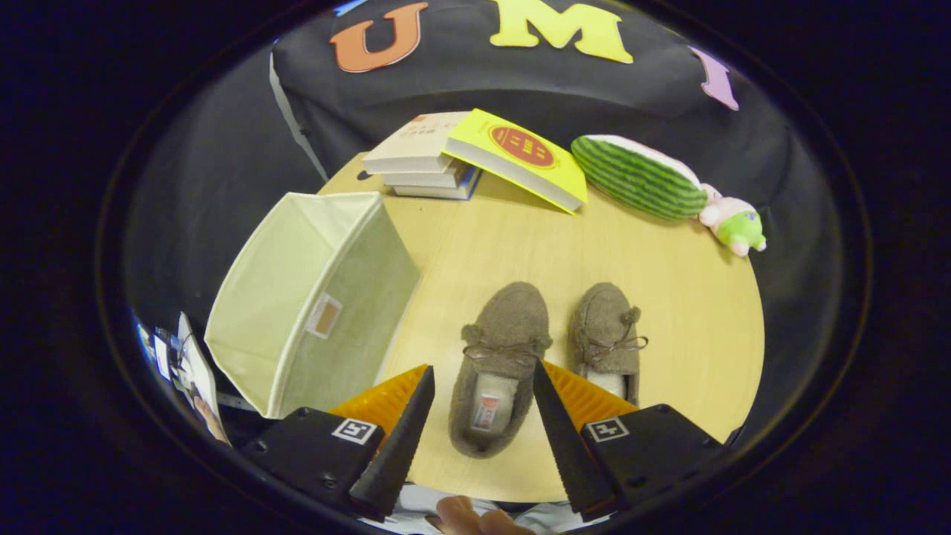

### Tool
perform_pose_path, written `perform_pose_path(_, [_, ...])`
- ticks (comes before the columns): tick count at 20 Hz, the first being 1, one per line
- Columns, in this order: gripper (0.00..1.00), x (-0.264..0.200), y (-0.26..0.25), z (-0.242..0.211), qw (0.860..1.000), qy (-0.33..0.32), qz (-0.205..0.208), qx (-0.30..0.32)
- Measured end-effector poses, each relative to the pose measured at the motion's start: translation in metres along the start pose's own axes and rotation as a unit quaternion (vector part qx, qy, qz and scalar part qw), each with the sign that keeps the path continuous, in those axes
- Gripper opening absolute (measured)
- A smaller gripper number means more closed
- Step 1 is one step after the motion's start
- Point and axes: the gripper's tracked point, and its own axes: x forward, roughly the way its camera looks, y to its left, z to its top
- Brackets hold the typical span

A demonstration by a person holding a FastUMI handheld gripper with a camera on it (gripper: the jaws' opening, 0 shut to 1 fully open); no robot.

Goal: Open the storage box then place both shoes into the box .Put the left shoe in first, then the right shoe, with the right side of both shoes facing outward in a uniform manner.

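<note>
Two brown fuzzy slippers with bow laces lie side by side on the round wooden table (669, 297), toes pointing away from me. The left shoe (499, 357) sits between my fingers, its heel end near the fingertips. The right shoe (608, 338) lies just beyond the right finger, partly hidden by it. My gripper (483, 375) is open, hovering above the left shoe without touching it. The pale green fabric storage box (312, 297) stands at the table's left edge, beyond the left finger, its top open and tilted toward me.
A stack of books (423, 160) with a yellow book (520, 156) leaning on it sits at the table's far side. A watermelon-slice plush (639, 178) and a small pink-green plush toy (735, 223) lie at the far right. A person's fingers (468, 516) show below.
</note>
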Motion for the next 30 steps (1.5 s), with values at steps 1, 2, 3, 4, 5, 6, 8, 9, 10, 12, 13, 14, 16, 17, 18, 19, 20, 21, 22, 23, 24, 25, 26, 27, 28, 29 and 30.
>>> perform_pose_path(1, [0.87, 0.009, -0.003, -0.004, 1.0, 0.006, 0.004, 0.001])
perform_pose_path(2, [0.87, 0.019, -0.009, -0.011, 1.0, 0.014, 0.0, 0.003])
perform_pose_path(3, [0.86, 0.025, -0.014, -0.015, 1.0, 0.023, -0.002, 0.008])
perform_pose_path(4, [0.86, 0.027, -0.016, -0.02, 0.999, 0.029, 0.002, 0.018])
perform_pose_path(5, [0.86, 0.032, -0.018, -0.025, 0.999, 0.035, 0.004, 0.031])
perform_pose_path(6, [0.86, 0.036, -0.022, -0.031, 0.998, 0.045, 0.003, 0.037])
perform_pose_path(8, [0.85, 0.045, -0.028, -0.042, 0.997, 0.067, -0.002, 0.044])
perform_pose_path(9, [0.83, 0.05, -0.032, -0.042, 0.996, 0.07, -0.012, 0.054])
perform_pose_path(10, [0.81, 0.058, -0.031, -0.042, 0.995, 0.074, -0.01, 0.06])
perform_pose_path(12, [0.49, 0.067, -0.03, -0.05, 0.992, 0.102, -0.009, 0.079])
perform_pose_path(13, [0.34, 0.072, -0.034, -0.052, 0.991, 0.106, -0.016, 0.086])
perform_pose_path(14, [0.24, 0.072, -0.034, -0.052, 0.989, 0.111, -0.015, 0.098])
perform_pose_path(16, [0.08, 0.071, -0.035, -0.049, 0.988, 0.103, -0.009, 0.119])
perform_pose_path(17, [0.06, 0.069, -0.034, -0.049, 0.986, 0.103, -0.003, 0.129])
perform_pose_path(18, [0.07, 0.065, -0.032, -0.049, 0.985, 0.104, 0.003, 0.14])
perform_pose_path(19, [0.06, 0.061, -0.031, -0.049, 0.984, 0.105, 0.006, 0.147])
perform_pose_path(20, [0.06, 0.056, -0.029, -0.049, 0.983, 0.104, 0.007, 0.152])
perform_pose_path(21, [0.06, 0.05, -0.029, -0.049, 0.982, 0.103, 0.005, 0.155])
perform_pose_path(22, [0.06, 0.045, -0.028, -0.047, 0.983, 0.101, 0.004, 0.155])
perform_pose_path(23, [0.06, 0.039, -0.027, -0.044, 0.983, 0.096, 0.003, 0.154])
perform_pose_path(24, [0.06, 0.033, -0.025, -0.041, 0.984, 0.091, 0.006, 0.152])
perform_pose_path(25, [0.06, 0.026, -0.023, -0.038, 0.985, 0.085, 0.009, 0.151])
perform_pose_path(26, [0.06, 0.018, -0.02, -0.035, 0.985, 0.081, 0.012, 0.154])
perform_pose_path(27, [0.06, 0.01, -0.018, -0.031, 0.985, 0.077, 0.014, 0.156])
perform_pose_path(28, [0.06, 0.002, -0.016, -0.028, 0.984, 0.075, 0.015, 0.158])
perform_pose_path(29, [0.06, -0.007, -0.015, -0.023, 0.984, 0.072, 0.018, 0.159])
perform_pose_path(30, [0.06, -0.017, -0.011, -0.017, 0.984, 0.067, 0.022, 0.161])
